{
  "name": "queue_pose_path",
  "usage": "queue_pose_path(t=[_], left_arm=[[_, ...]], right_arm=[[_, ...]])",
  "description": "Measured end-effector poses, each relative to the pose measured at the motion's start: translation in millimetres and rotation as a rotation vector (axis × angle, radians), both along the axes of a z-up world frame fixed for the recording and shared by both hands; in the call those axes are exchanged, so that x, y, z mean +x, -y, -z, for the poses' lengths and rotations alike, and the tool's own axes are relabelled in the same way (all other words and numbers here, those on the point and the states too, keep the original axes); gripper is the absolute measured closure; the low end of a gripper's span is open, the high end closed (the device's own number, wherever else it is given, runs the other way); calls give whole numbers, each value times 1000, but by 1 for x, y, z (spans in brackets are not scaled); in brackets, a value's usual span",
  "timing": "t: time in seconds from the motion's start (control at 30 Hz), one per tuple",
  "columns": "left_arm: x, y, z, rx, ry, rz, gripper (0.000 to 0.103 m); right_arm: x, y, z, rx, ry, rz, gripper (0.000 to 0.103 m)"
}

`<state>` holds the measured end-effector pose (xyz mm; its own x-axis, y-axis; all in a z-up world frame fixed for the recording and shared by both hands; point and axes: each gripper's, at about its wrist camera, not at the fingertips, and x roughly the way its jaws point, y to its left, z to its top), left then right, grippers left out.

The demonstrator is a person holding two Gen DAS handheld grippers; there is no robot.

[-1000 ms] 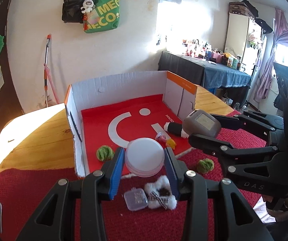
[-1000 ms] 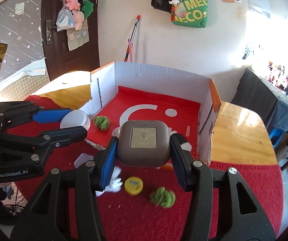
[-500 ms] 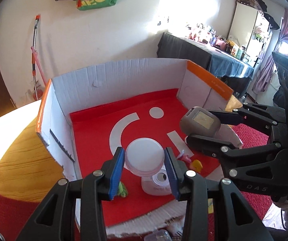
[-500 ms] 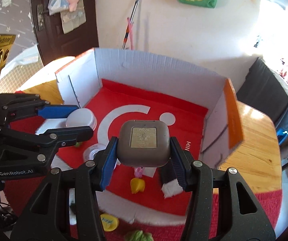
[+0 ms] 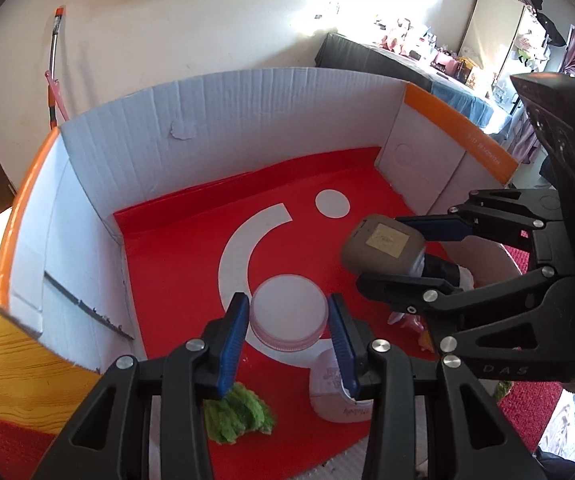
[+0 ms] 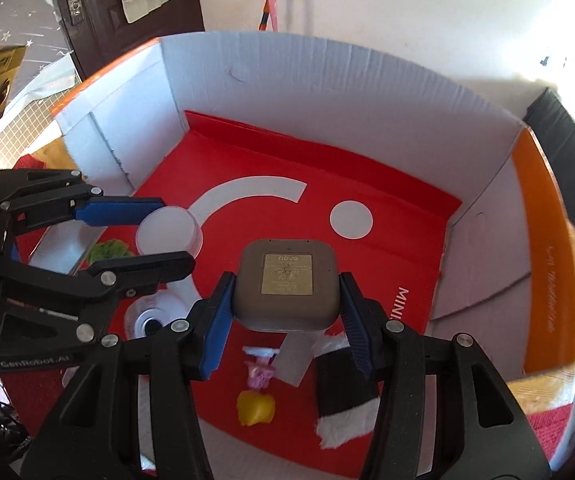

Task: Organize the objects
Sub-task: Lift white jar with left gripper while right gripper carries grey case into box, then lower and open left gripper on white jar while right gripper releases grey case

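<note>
Inside box (image 5: 247, 112): two tongs, two loads.

"novo", perhaps, on grey case (image 6: 287, 285)

Corrugated cardboard box (image 5: 247, 120) with glossy red floor; matt grey plastic case (image 6: 287, 284); translucent smooth plastic jar (image 5: 286, 312); fuzzy green pompom (image 5: 239, 412).

Both grippers are now hanging over the red floor of the cardboard box (image 5: 247, 112), having come forward and down from above the table's red cloth: the left gripper (image 5: 287, 322) carrying its round white container (image 5: 286, 312), the right gripper (image 6: 285, 308) its grey case (image 6: 287, 284), each tilting more steeply downward.
</note>
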<state>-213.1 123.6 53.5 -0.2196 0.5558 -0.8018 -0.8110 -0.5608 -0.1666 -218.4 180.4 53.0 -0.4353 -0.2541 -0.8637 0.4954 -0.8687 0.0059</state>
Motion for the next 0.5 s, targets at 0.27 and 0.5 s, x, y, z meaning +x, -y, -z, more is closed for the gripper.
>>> queue_pose_path(t=[0.27,0.5], left_arm=[[-7,-7,9,-40,25,10,61],[-14,-11,16,-79,58,24,61]], right_arm=[[-9,2,9,39,43,-21,54],[-9,2,14,56,73,-31,54]])
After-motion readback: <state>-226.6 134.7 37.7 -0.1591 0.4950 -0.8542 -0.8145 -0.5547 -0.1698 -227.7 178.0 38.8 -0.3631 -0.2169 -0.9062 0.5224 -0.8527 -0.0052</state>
